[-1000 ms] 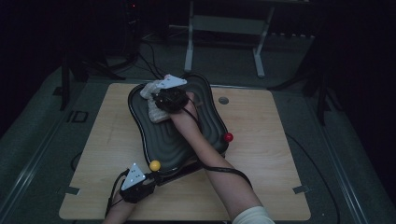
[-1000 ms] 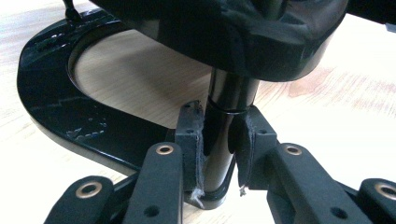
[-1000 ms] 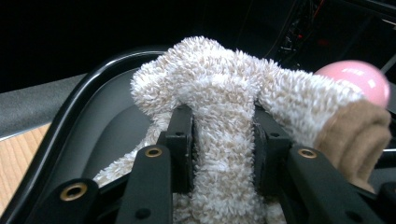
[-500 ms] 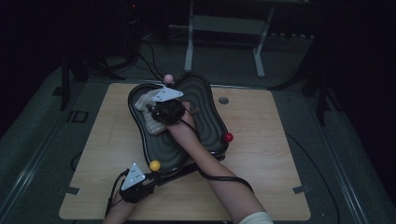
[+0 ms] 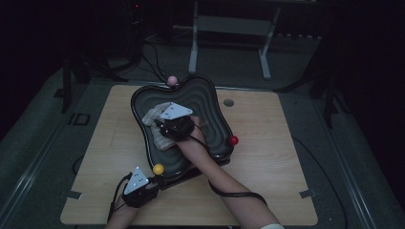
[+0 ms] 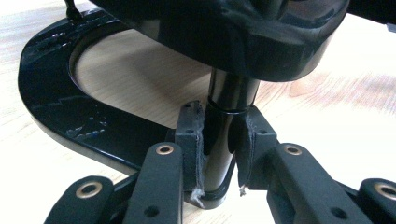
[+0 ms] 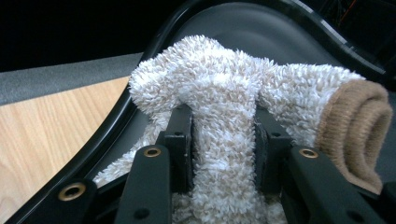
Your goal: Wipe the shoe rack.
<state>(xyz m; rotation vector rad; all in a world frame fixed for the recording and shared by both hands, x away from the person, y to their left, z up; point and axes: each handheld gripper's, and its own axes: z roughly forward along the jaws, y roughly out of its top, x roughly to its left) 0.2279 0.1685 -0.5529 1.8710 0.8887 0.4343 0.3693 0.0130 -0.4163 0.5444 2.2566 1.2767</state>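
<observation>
Wooden table point(image 5: 277, 157): right hand-held gripper point(image 7: 223, 140) clamps fluffy sock point(image 7: 224, 93) (inside black tray point(image 5: 210, 95)); left hand-held gripper point(image 6: 219, 144) clamps tray's post point(image 6: 229, 107).

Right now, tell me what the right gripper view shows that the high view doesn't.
Only the right gripper view shows the fuzzy cloth's looped pile and brown ribbed cuff, with the right tool clamped on a bunched fold. Only the high view shows the left tool at the tray's near edge, the yellow ball, red ball and pink ball. Both show the black tray on the wooden table.
</observation>
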